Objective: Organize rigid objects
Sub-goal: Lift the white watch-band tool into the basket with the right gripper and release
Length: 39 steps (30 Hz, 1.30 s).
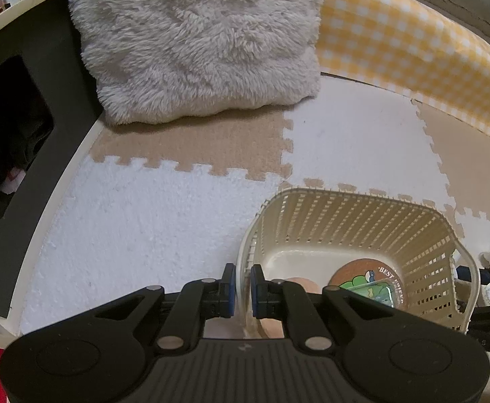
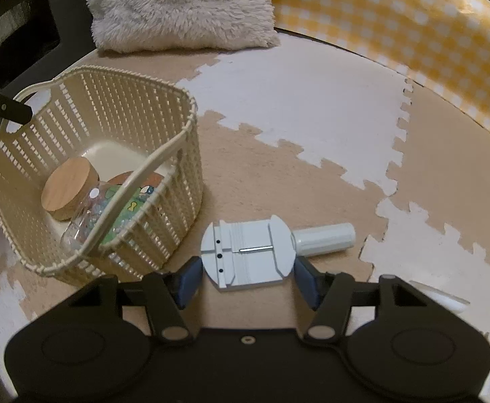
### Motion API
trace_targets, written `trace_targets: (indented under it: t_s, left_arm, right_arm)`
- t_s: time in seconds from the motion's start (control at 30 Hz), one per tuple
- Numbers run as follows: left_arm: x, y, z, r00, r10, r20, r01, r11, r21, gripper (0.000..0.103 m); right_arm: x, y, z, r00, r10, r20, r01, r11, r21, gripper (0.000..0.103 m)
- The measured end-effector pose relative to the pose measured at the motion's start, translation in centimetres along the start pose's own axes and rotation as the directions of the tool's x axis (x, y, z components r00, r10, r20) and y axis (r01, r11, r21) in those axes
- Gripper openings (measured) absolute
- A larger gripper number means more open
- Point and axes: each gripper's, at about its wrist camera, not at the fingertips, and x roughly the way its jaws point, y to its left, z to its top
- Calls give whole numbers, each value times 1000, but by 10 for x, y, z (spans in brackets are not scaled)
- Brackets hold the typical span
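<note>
Basket point(image 2: 117, 127), cream plastic with a slotted lattice wall and cut-out handles, sits on the floor mat point(image 2: 312, 100) at the left of the right-wrist view. Already in it: a clear jar point(image 2: 77, 215) lying on its side with a round wooden lid point(image 2: 68, 188), and under that a flat round piece with a cartoon print point(image 1: 362, 277), partly hidden. So part of the sorting looks done.

Left gripper point(image 1: 243, 290): jaws nearly together, pinching the basket's near rim, seemingly to steady it.

To the right of the basket, on a tan tile of the mat, lies a pale grey plastic tool point(image 2: 248, 255) — a flat grooved block with rounded ends, a thin metal pin in its slot and a cylindrical knob point(image 2: 325, 236) sticking out to the right. It looks like a watch-link remover. Hard, smooth, light by appearance.

Right gripper point(image 2: 248, 282): jaws at mid width, blue pads flanking the block's two sides; whether they press on it yet cannot be told.

Left to do, by judgement: lift this tool into the basket. A translucent strip point(image 2: 439, 295) at far right may follow.

Mat is fuzzy interlocking foam, white and tan.
</note>
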Motion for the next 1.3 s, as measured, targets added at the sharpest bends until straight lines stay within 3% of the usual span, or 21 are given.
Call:
trace_targets:
  t_s: [0.37,0.43,0.47,0.5,0.6,0.63,0.8,0.9,1.13,1.3]
  left_arm:
    - [0,1,-1,1000,-5,2,5,1000,-2,9]
    - [0,2,-1,1000,-6,1,6,1000,-3,9]
    - [0,2,-1,1000,-6,1,6,1000,-2,9]
    - [0,2,-1,1000,-5,1,5,1000,-2,9]
    - [0,2,-1,1000,-4,1,4,1000,-1,9]
    - [0,2,-1,1000,-4,1,4,1000,0,9]
    - [0,1,-1,1000,-3,1,3,1000,1,9]
    - [0,1,-1,1000,-3,1,3,1000,1,9]
    - [0,1,-1,1000,-3,1,3,1000,1,9]
    - [0,-1,-1,1000,1,1,-1,1000,5,9]
  right_arm:
    - [-6,2,0,1000,-11,-14,11,1000,-14,56]
    - [-8,2,1,1000,-6,-27,5,1000,-17,50]
    - [-9,1,2,999,20,-47,-20,1000,-7,30]
    - [-11,1,4,997,32,-64,-32,999,11,25]
    - [-17,7,3,995,40,-92,-43,999,-22,25]
    - [-18,8,1,994,65,-90,-67,997,-23,26]
    - [-22,8,-2,997,76,-35,-77,996,-48,66]
    - [-19,8,1,998,67,-2,-67,996,-61,75]
    - [-4,10,0,1000,-6,18,9,982,-188,76]
    - [5,4,2,1000,-6,13,8,987,-164,70]
